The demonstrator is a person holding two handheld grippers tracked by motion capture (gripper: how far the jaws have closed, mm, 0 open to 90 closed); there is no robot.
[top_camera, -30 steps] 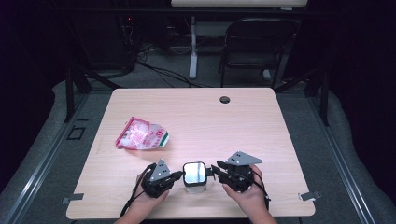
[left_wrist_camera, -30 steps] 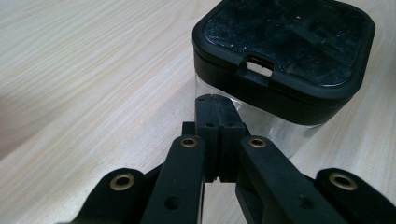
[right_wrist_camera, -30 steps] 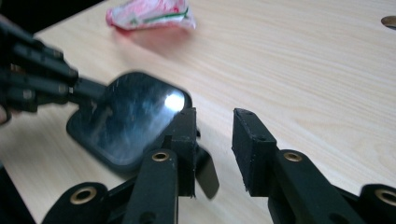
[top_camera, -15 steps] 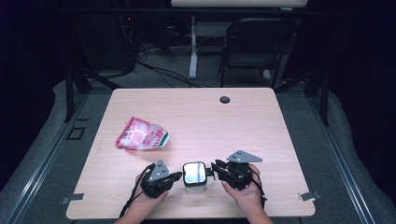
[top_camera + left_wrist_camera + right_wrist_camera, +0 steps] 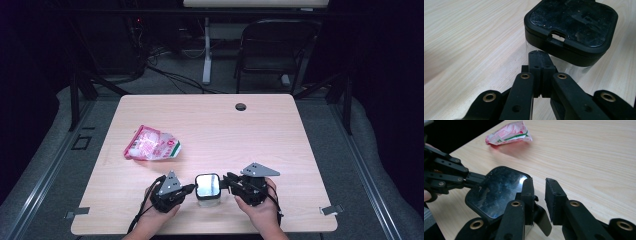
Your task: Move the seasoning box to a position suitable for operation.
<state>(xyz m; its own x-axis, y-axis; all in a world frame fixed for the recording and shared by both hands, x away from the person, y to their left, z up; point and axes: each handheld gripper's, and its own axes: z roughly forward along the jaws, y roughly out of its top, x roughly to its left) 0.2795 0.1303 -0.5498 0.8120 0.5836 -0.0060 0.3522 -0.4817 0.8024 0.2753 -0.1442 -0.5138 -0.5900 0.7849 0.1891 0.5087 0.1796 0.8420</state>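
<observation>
Pink packet (image 5: 151, 148): lies on the worktop (image 5: 260, 130) toward 10 o'clock from the container, well apart from it; its print is too small to read; its long axis runs roughly 8 to 2 o'clock in the high view.
Left claw (image 5: 189, 188): jaws pressed together with nothing between them; the tips sit against the clear wall of the container just under the lid, at its 9 o'clock side; in the left gripper view (image 5: 541, 60) the contact spot itself is covered by the tips.
Container (image 5: 208, 188): clear-walled box with a black, glossy, squarish lid (image 5: 571, 22), standing upright near the worktop's near edge, between the two claws; its base is cut off behind the jaws in both gripper views; what is inside cannot be made out.
Right claw (image 5: 226, 183): at the container's 3 o'clock side; jaws narrow and have just been closing; a black flap (image 5: 541, 218) at the lid's edge lies between them; whether the pads press on it cannot be told.
</observation>
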